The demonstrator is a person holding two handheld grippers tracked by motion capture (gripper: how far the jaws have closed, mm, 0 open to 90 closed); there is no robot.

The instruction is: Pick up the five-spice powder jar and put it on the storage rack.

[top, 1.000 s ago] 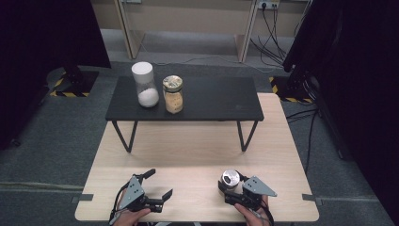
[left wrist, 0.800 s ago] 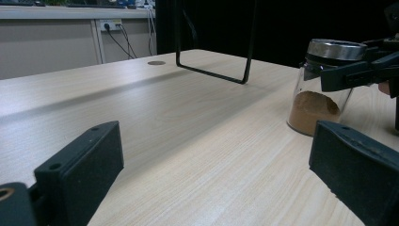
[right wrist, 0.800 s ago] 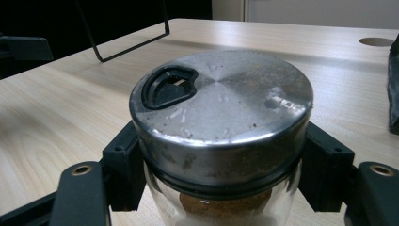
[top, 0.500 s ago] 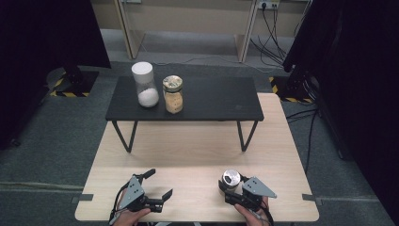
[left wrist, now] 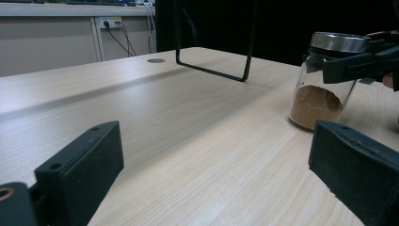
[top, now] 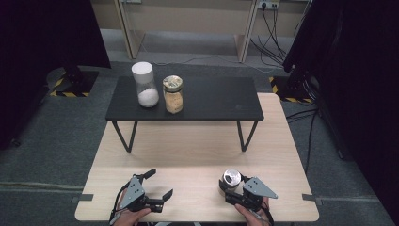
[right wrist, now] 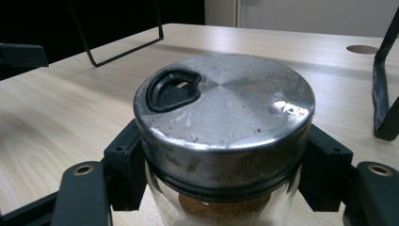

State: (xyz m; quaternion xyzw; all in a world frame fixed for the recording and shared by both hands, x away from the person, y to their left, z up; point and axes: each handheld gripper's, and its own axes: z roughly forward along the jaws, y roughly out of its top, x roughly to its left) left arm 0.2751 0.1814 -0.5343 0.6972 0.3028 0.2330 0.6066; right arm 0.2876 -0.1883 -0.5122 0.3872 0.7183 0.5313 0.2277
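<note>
A small glass jar (top: 231, 178) with a steel lid and brown powder stands on the pale wooden table (top: 188, 150) near its front right. My right gripper (top: 229, 185) is shut on the jar (right wrist: 226, 108): its jaws have just been closing and now press the glass right under the lid from both sides. At the front left my left gripper (top: 160, 182) rests open, nothing between its jaws (left wrist: 211, 174). In the left gripper view the jar (left wrist: 320, 94) stands at the right, with the right gripper's black jaw across its neck.
A low black table (top: 211, 101) stands across the far half of the wooden table on thin wire legs. On it are a white-lidded jar of white powder (top: 143, 84) and a jar of tan contents (top: 173, 94). Bare wood lies between the two grippers.
</note>
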